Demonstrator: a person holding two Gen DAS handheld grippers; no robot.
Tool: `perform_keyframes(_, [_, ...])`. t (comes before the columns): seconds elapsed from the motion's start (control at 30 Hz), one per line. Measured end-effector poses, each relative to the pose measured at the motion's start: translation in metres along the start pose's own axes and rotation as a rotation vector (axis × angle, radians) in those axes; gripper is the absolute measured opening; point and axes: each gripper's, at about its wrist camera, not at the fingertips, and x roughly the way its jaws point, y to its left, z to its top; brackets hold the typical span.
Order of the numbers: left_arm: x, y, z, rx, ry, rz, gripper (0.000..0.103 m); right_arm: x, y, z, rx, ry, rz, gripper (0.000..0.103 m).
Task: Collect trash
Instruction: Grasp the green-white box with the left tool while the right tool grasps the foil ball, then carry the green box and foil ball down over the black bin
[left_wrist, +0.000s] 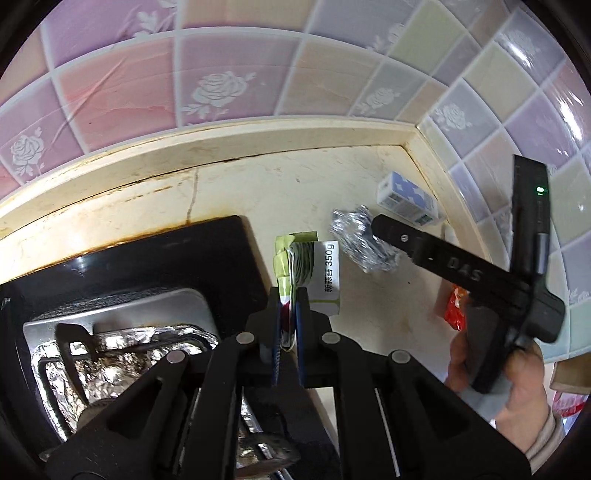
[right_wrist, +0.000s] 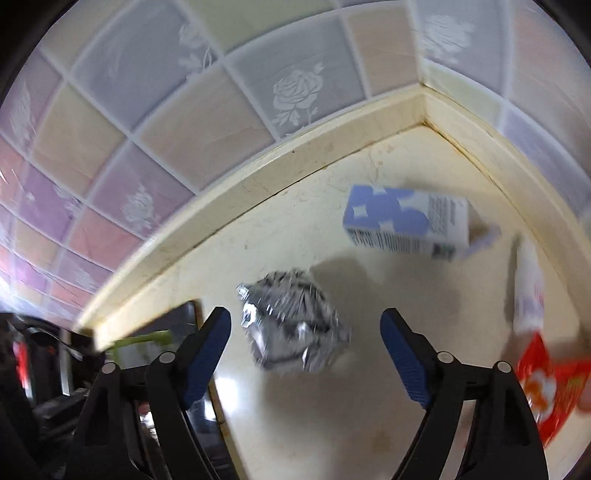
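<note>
My left gripper (left_wrist: 289, 295) is shut on a crumpled green and white wrapper (left_wrist: 308, 266) marked 350g, held above the cream counter (left_wrist: 258, 192) beside the hob. My right gripper (right_wrist: 306, 325) is open and empty, its blue pads either side of a crumpled foil ball (right_wrist: 291, 321) and just above it. The foil ball also shows in the left wrist view (left_wrist: 364, 243), with the right gripper's finger (left_wrist: 391, 227) over it. A blue and white carton (right_wrist: 406, 221) lies near the corner. A red wrapper (right_wrist: 550, 384) lies at the right.
A black hob (left_wrist: 147, 266) with a foil-lined burner (left_wrist: 122, 358) fills the left. Tiled walls (left_wrist: 221, 74) meet in a corner behind the counter. A small white tube (right_wrist: 528, 280) lies by the right wall. The carton shows in the left wrist view (left_wrist: 406, 197).
</note>
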Motion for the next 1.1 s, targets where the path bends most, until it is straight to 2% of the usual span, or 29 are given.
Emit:
perform_keyframes(0.17, [0.001, 0.020, 0.006, -0.031, 0.006, 0.000, 0.004, 0.028, 0.008, 0.007, -0.063, 0.052, -0.019, 0.084])
perform_keyframes(0.23, [0.002, 0.024, 0.007, -0.039, 0.005, 0.003, 0.004, 0.036, 0.009, 0.007, -0.074, 0.074, -0.021, 0.073])
perform_keyframes(0.43, [-0.007, 0.027, 0.006, -0.046, -0.005, 0.000, 0.004, 0.023, 0.012, -0.005, -0.105, 0.025, -0.007, 0.072])
perform_keyframes(0.63, [-0.033, 0.011, -0.008, -0.033, -0.028, -0.023, 0.004, -0.021, 0.013, -0.022, -0.131, -0.032, 0.006, 0.072])
perform_keyframes(0.77, [-0.060, -0.008, -0.029, -0.014, -0.052, -0.036, 0.004, -0.059, 0.011, -0.044, -0.126, -0.073, 0.022, 0.071])
perform_keyframes(0.93, [-0.101, -0.036, -0.069, 0.019, -0.095, -0.041, 0.004, -0.117, 0.013, -0.095, -0.137, -0.111, 0.069, 0.072])
perform_keyframes(1.1, [-0.144, -0.069, -0.128, 0.055, -0.142, -0.048, 0.004, -0.178, 0.005, -0.159, -0.150, -0.151, 0.114, 0.072])
